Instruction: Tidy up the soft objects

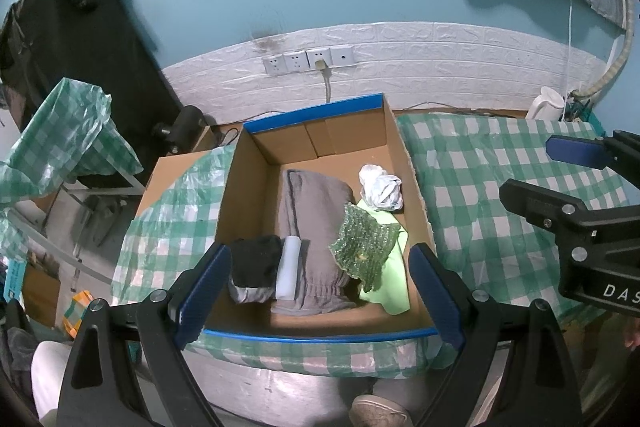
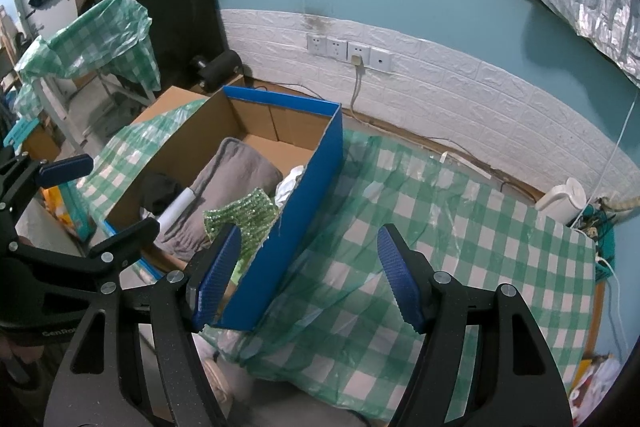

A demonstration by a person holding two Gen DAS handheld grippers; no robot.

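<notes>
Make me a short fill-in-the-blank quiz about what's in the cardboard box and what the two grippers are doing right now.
1. The green bubble wrap lies inside the ____.
2. The left gripper and the right gripper both hold ____.
3. The largest soft item in the box is a folded ____ cloth.
4. The table wears a green-and-white ____ cover.

Missing words: box; nothing; gray; checked

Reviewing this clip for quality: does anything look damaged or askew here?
The cardboard box has a ragged, torn top edge on its blue right wall near the green bubble wrap. The checked tablecloth lies wrinkled.
</notes>
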